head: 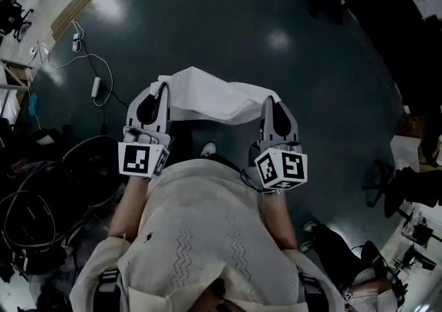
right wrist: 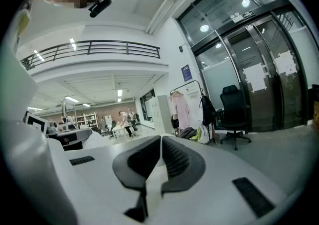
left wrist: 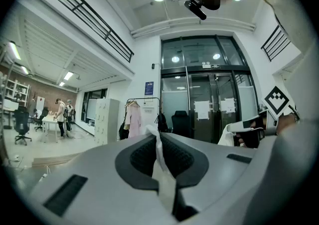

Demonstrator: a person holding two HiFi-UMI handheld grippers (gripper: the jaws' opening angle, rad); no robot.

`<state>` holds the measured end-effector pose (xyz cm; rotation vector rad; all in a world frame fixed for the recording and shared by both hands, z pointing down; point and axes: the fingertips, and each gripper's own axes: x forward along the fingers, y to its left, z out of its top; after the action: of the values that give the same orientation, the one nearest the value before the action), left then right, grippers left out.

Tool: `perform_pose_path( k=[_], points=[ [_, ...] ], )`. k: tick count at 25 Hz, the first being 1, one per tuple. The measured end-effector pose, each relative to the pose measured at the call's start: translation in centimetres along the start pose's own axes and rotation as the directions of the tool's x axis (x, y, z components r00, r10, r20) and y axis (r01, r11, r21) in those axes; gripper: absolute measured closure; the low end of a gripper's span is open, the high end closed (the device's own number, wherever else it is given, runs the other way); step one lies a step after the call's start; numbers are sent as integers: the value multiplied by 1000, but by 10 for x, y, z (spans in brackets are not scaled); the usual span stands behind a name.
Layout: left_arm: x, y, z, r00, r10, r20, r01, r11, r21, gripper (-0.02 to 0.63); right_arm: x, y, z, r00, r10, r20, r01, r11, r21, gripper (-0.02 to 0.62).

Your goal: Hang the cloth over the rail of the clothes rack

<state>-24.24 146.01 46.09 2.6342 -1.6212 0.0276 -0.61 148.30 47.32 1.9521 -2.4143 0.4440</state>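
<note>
Seen from the head camera, the white cloth (head: 207,100) is stretched in the air between the two claws, above the dark, shiny floor (head: 228,21) and in front of the person's body. The left claw (head: 164,85) has one end and the right claw (head: 268,101) the other, with a shallow sag between them. That view does not show how the pads sit, and it shows no rack. The left gripper view does both: its jaws are closed tight on a thin fold of the cloth, which pokes up past the pad tips and runs down between them. Well beyond them a clothes rack (left wrist: 147,99) stands against the wall with a pink garment (left wrist: 132,119) hanging on it, beside an office chair (left wrist: 179,122) and tall glass doors (left wrist: 209,94). The cloth is nowhere near the rail. The right gripper view shows its own jaws pressed together likewise on a fold of the white fabric. It shows the same rack from another angle, and also people at a distant counter (right wrist: 122,128).
</note>
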Motion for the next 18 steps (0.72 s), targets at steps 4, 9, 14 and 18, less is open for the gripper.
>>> perform_pose_path(
  k=[4,9,14,18],
  points=[
    [23,22,-11,1000,1,-16,-2,1000,-15,584,31,0,-9,1000,-12,-28,12,1000,-2,572],
    [68,73,-20,999,5,-32,-6,1000,-29,584,96,7,-6,998,-24,-51,23,1000,-16,572],
    [122,161,-10,999,3,-32,-4,999,-52,584,191,44,15,998,-39,-58,38,999,-23,572],
    [155,224,2,1000,4,-16,-5,998,-59,584,253,77,31,999,-36,-32,36,999,-20,572]
  ],
)
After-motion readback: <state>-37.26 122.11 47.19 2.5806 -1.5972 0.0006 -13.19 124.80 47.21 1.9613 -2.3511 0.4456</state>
